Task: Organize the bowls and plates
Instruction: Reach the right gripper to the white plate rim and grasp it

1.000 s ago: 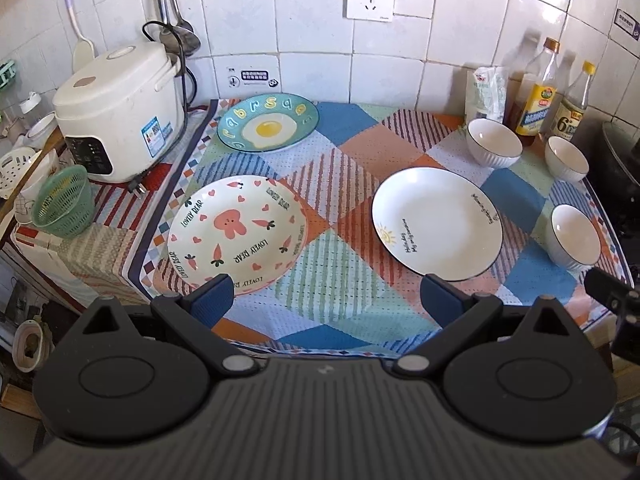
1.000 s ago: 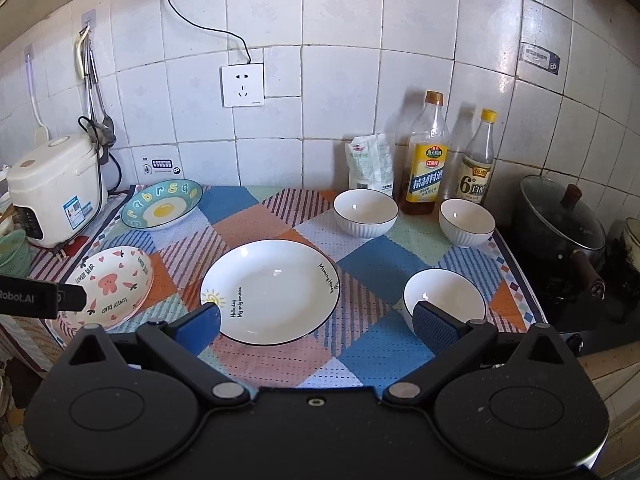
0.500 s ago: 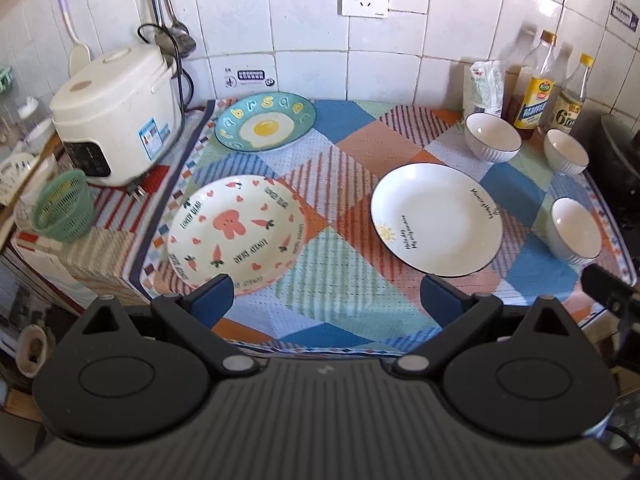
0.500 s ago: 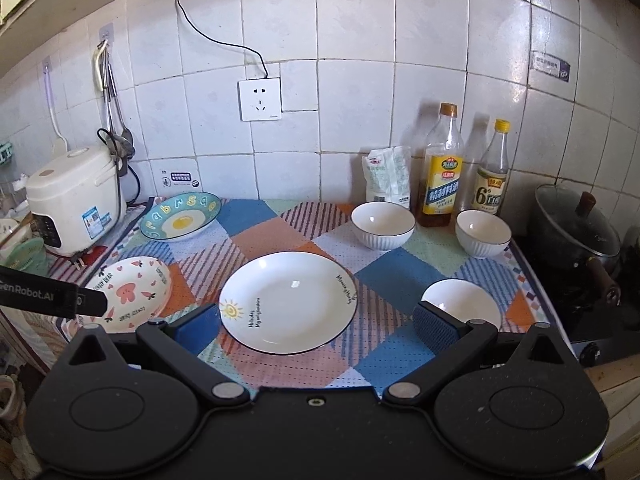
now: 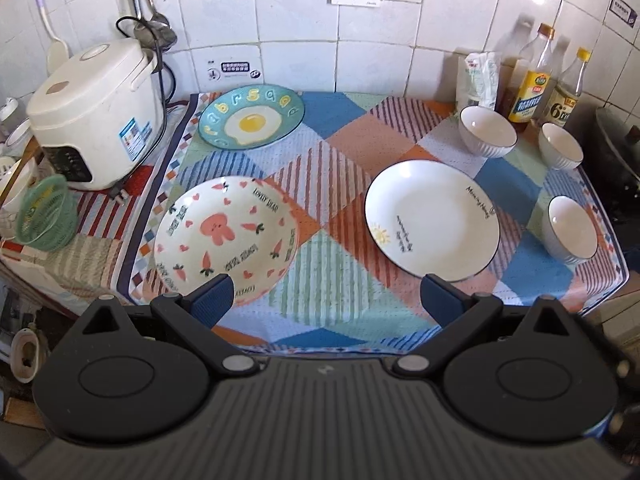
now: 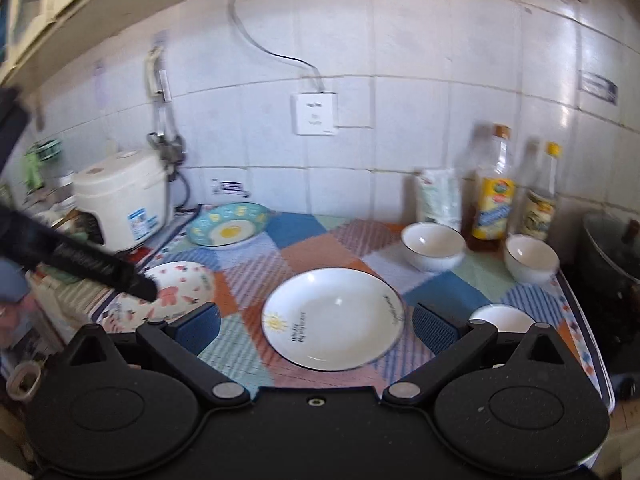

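Observation:
Three plates lie on the patchwork cloth: a teal fried-egg plate (image 5: 251, 116) at the back left, a rabbit-and-carrot plate (image 5: 226, 238) at the front left, and a plain white plate (image 5: 432, 219) in the middle. Three white bowls sit on the right: one at the back (image 5: 487, 131), one by the bottles (image 5: 560, 151), one at the front (image 5: 573, 235). My left gripper (image 5: 326, 300) is open and empty above the cloth's front edge. My right gripper (image 6: 316, 326) is open and empty, in front of the white plate (image 6: 332, 318); the view is blurred.
A white rice cooker (image 5: 96, 112) stands at the left with a green basket (image 5: 48, 218) beside it. Two bottles (image 5: 534, 80) and a bag stand at the back right wall. A dark pot (image 6: 612, 248) sits at the far right. Utensils hang on the wall.
My right gripper has pulled back and tilted up, so the counter looks farther and lower; its view is now motion-blurred. My left gripper has moved slightly closer to the plates.

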A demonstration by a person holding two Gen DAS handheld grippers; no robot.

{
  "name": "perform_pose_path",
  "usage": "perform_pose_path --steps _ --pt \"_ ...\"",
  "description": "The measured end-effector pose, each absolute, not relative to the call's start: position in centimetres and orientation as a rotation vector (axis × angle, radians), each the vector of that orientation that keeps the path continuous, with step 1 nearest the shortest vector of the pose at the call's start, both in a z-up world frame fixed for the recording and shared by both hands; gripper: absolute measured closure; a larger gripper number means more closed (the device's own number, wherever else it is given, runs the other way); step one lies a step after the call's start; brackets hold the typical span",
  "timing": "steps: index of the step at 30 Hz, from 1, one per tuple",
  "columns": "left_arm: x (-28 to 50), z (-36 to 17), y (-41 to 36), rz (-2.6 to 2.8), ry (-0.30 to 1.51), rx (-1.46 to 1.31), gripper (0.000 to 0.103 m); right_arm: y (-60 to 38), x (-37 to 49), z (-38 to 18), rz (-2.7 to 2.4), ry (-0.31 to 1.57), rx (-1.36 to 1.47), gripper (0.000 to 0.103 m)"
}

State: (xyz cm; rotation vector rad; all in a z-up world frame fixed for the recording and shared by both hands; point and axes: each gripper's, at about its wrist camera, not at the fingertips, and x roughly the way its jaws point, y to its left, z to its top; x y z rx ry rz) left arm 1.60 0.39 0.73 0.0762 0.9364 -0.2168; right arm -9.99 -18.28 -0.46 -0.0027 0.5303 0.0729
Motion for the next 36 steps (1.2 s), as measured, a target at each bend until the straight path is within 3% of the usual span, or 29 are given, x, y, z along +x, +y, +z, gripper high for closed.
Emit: perform_pose_path --steps 8,15,17,26,28,30,33,36 --pt "4.0 -1.4 -0.1 -0.271 0.869 0.078 0.003 -17.6 -7.5 -2.5 0.113 0.575 0.0 0.002" --pt "7.6 -5.0 -2.1 -0.325 0.933 0.074 0.005 -21.1 -3.7 -7.5 -0.061 0.581 0.114 0.019" --pt "8.7 -6.2 -2.6 -0.332 0.945 0.047 0.01 -22.1 -2.2 -9.3 -0.083 0.607 0.139 0.022" --pt "13.5 -11.1 -4.8 -0.352 1.014 0.054 0.02 -26.2 2.8 -15.7 -0.119 0.774 0.321 0.05" --pt "14.5 -12.1 -5.1 -0.373 1.042 0.058 0.022 -26.9 3.6 -16.6 -0.101 0.797 0.36 0.067" --pt "15.4 -13.1 -5.1 -0.39 1.089 0.031 0.024 -27.3 4.4 -17.2 -0.073 0.814 0.364 0.077" --pt "16.5 -14.6 -5.4 -0.383 1.177 0.008 0.047 -28.1 5.2 -17.7 -0.037 0.837 0.376 0.082" --pt "17.2 -15.9 -6.0 -0.389 1.236 0.029 0.061 -29.1 5.8 -17.8 -0.001 0.864 0.412 0.083"
